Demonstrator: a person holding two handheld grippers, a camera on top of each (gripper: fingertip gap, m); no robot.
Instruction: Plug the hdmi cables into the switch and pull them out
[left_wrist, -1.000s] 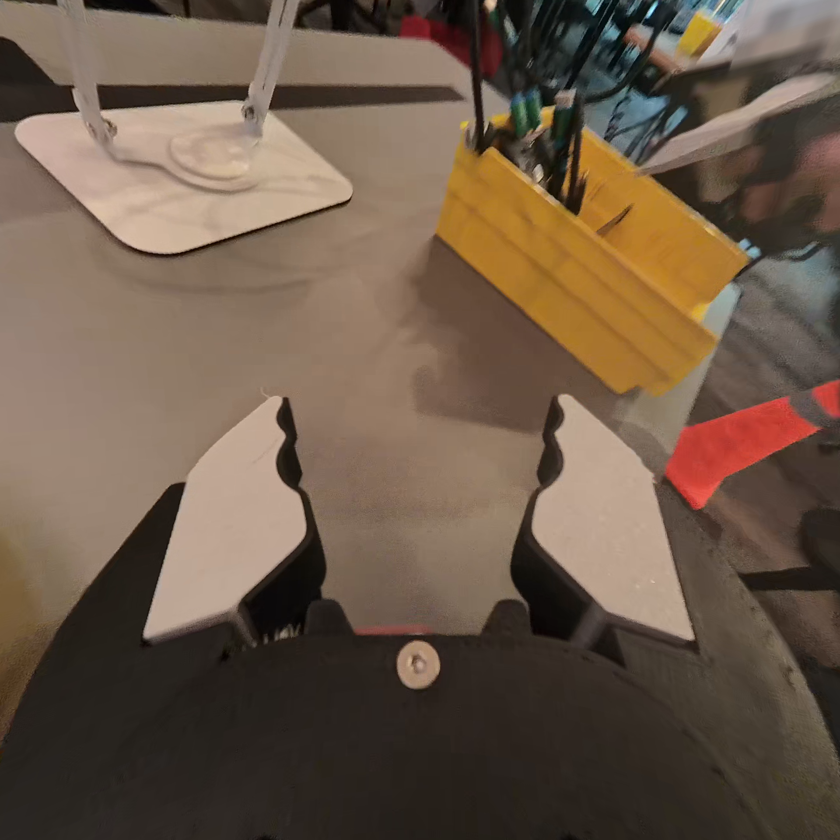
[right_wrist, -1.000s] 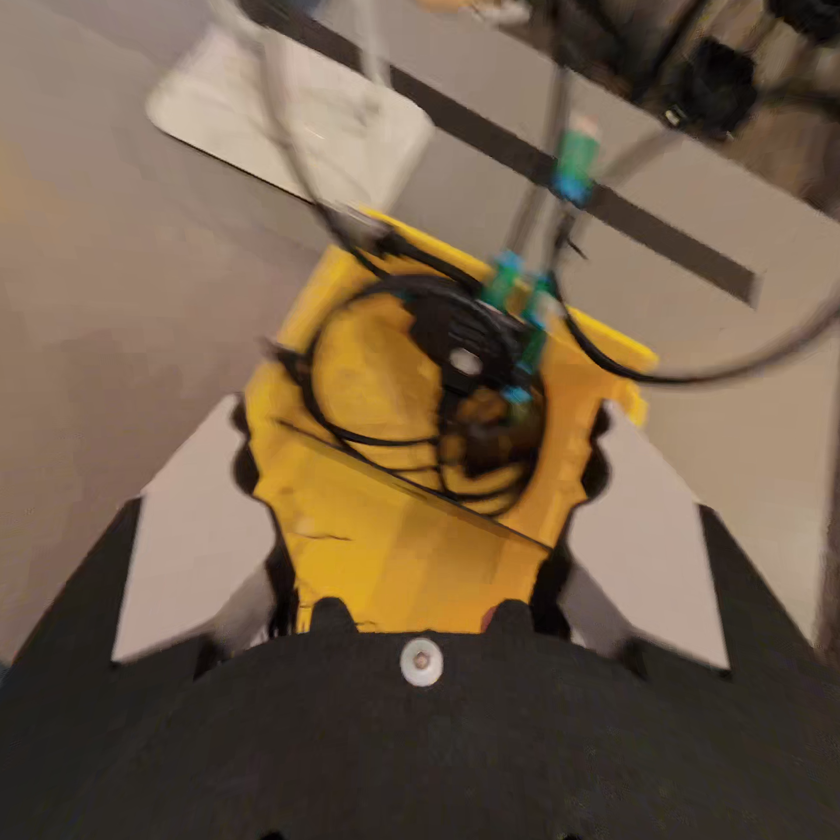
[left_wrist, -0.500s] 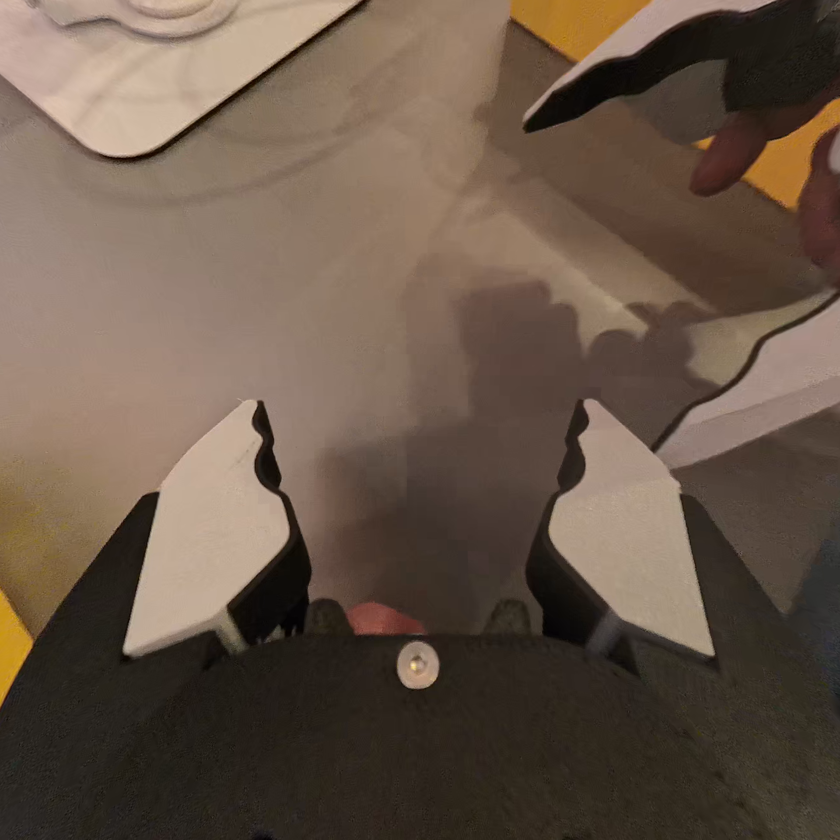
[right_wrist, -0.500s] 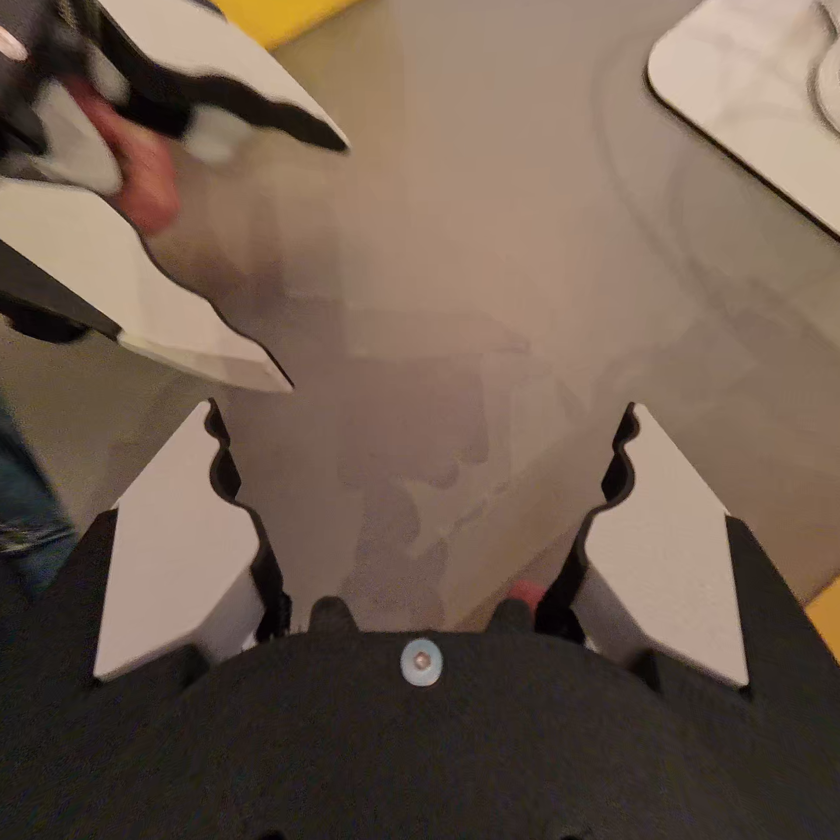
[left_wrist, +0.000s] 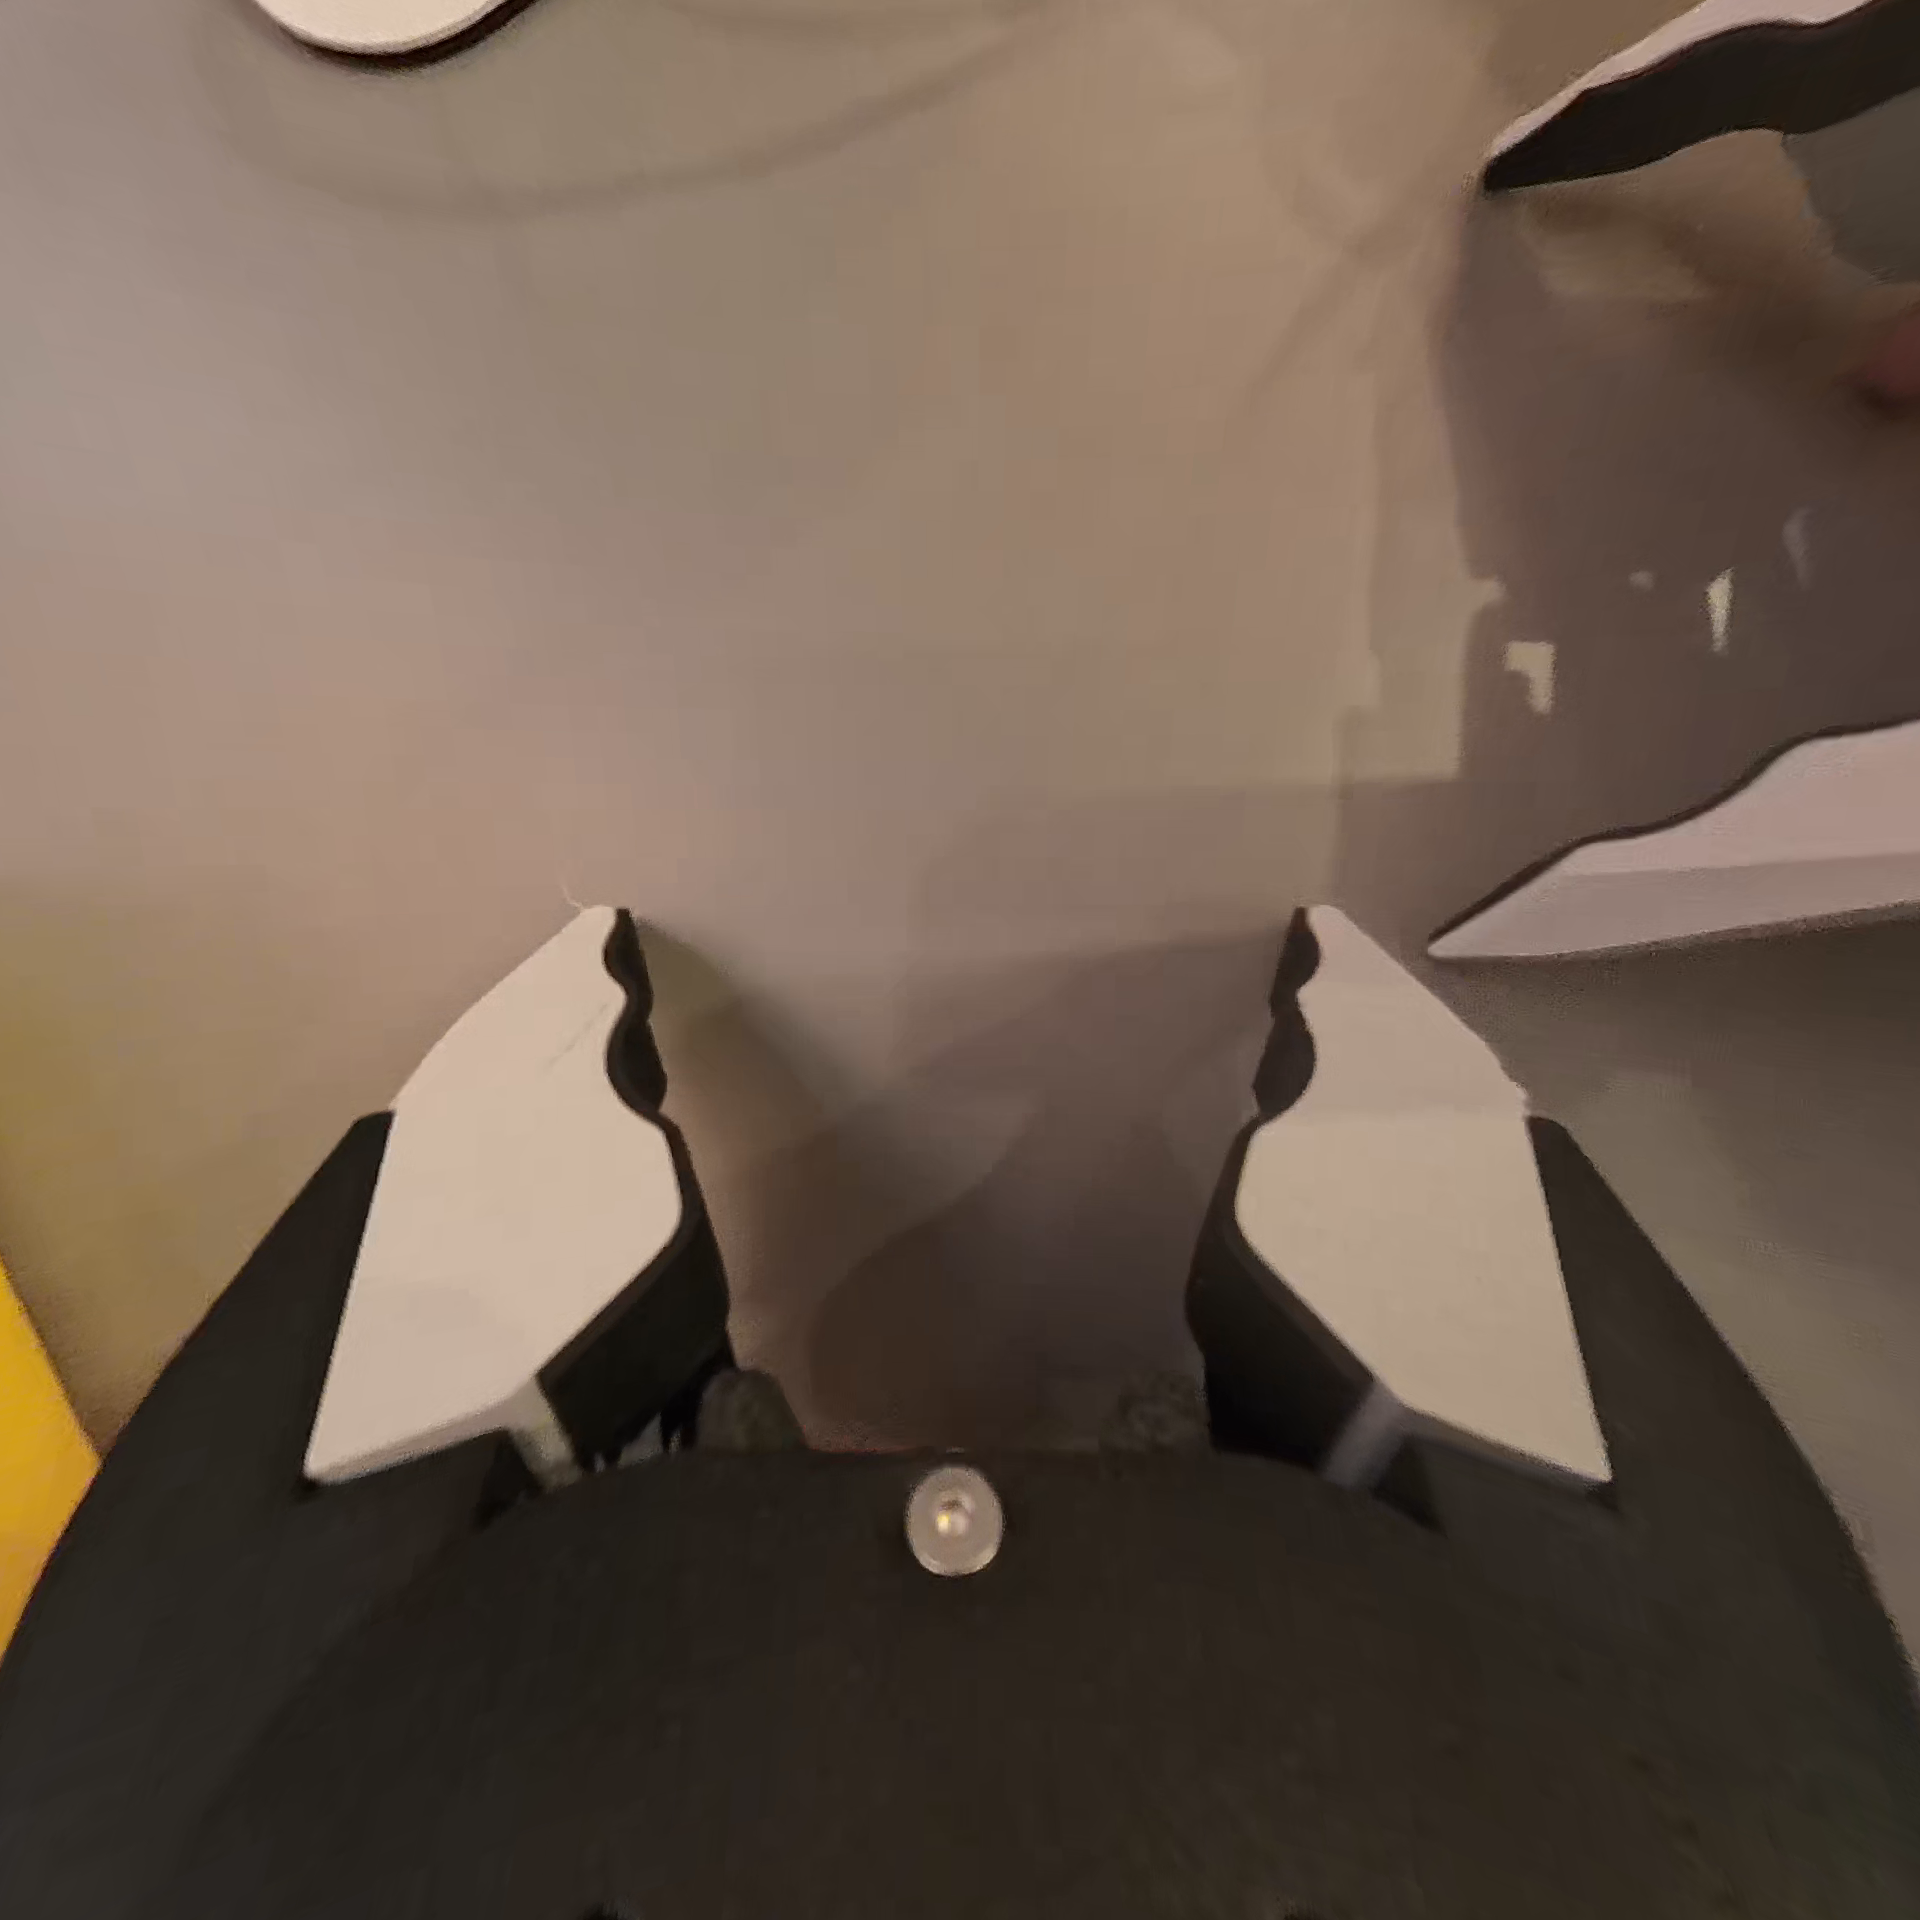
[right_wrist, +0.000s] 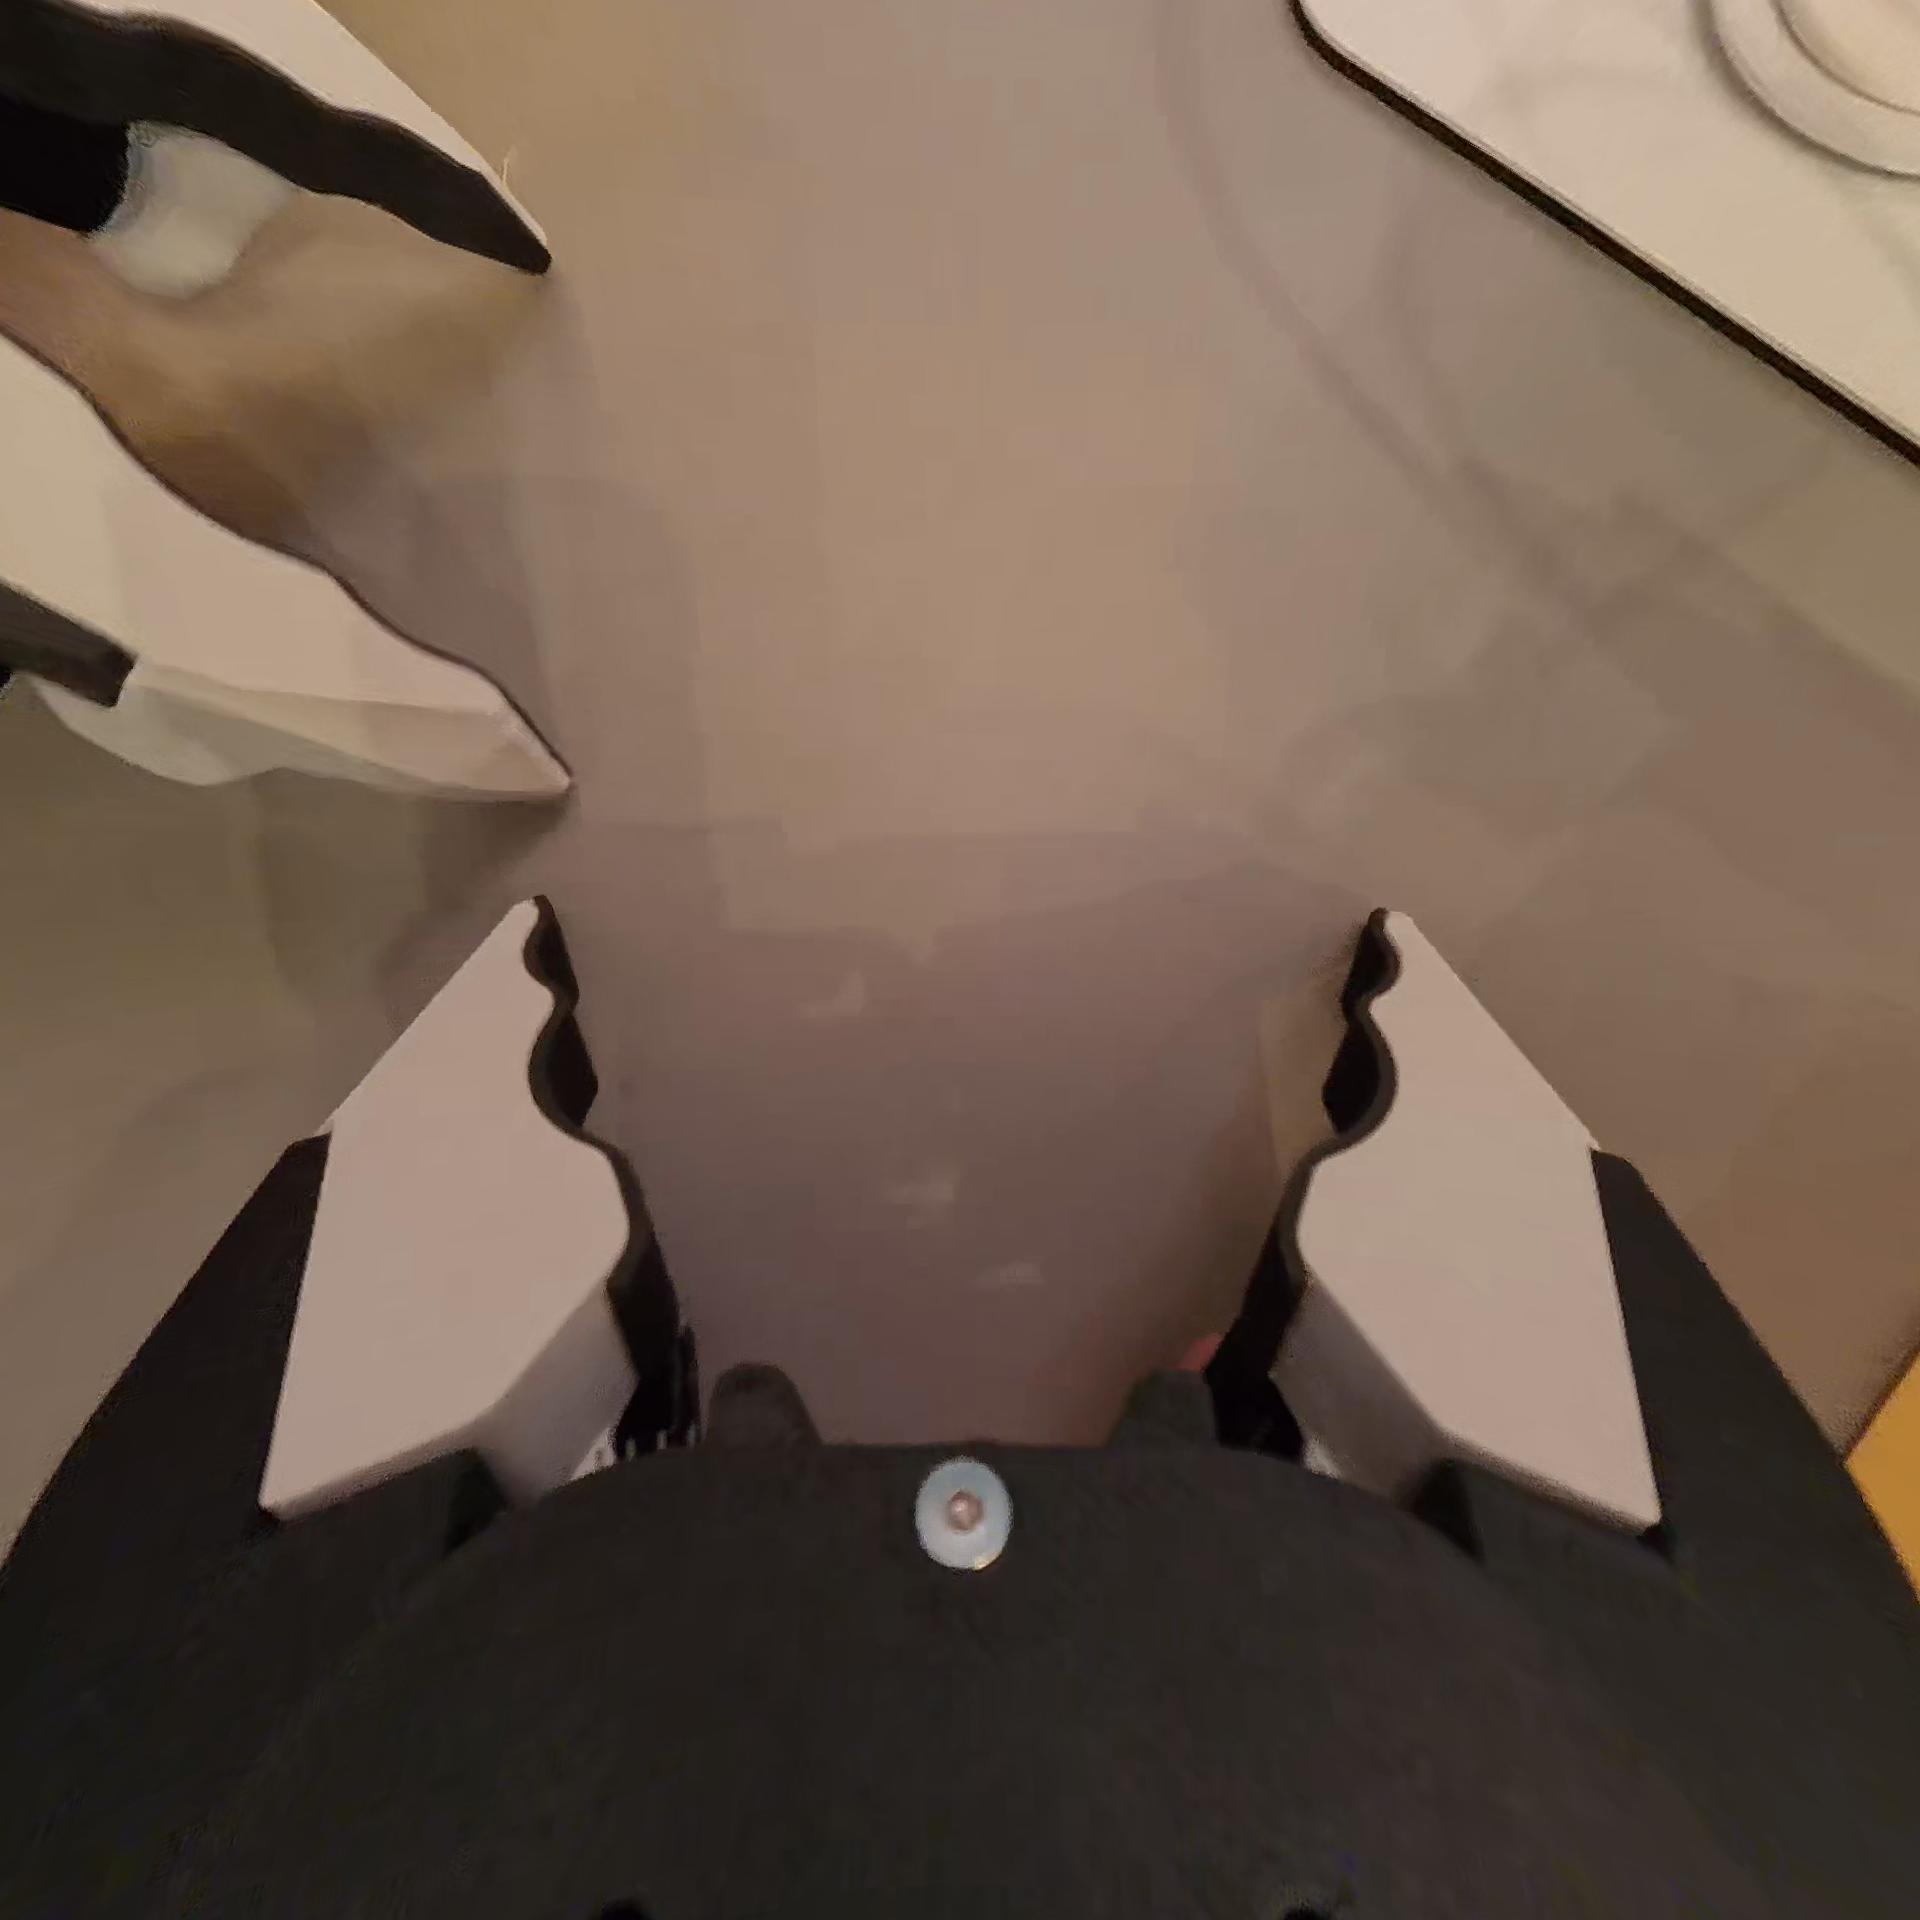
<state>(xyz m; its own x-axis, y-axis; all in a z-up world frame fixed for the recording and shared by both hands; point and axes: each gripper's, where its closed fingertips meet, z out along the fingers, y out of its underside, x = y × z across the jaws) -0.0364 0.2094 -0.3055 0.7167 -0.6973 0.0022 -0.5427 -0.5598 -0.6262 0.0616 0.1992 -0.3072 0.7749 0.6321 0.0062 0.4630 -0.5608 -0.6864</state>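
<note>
No HDMI cable and no switch show in either view now. My left gripper (left_wrist: 961, 920) is open and empty, pointing down close over the bare grey table (left_wrist: 727, 520). My right gripper (right_wrist: 956, 920) is open and empty too, also low over the table (right_wrist: 935, 520). Each gripper appears in the other's view: the right one's fingers (left_wrist: 1704, 883) at the right edge of the left wrist view, the left one's fingers (right_wrist: 312, 717) at the left edge of the right wrist view. The two grippers point toward each other, apart.
A white marbled base plate shows at the top left of the left wrist view (left_wrist: 384, 21) and the top right of the right wrist view (right_wrist: 1621, 156). A yellow bin edge shows at the far left (left_wrist: 31, 1392) and at the lower right (right_wrist: 1886, 1455).
Both grippers have swung away from the yellow bin of cables and dropped low over the bare table, tips toward each other. Both stay open and empty.
</note>
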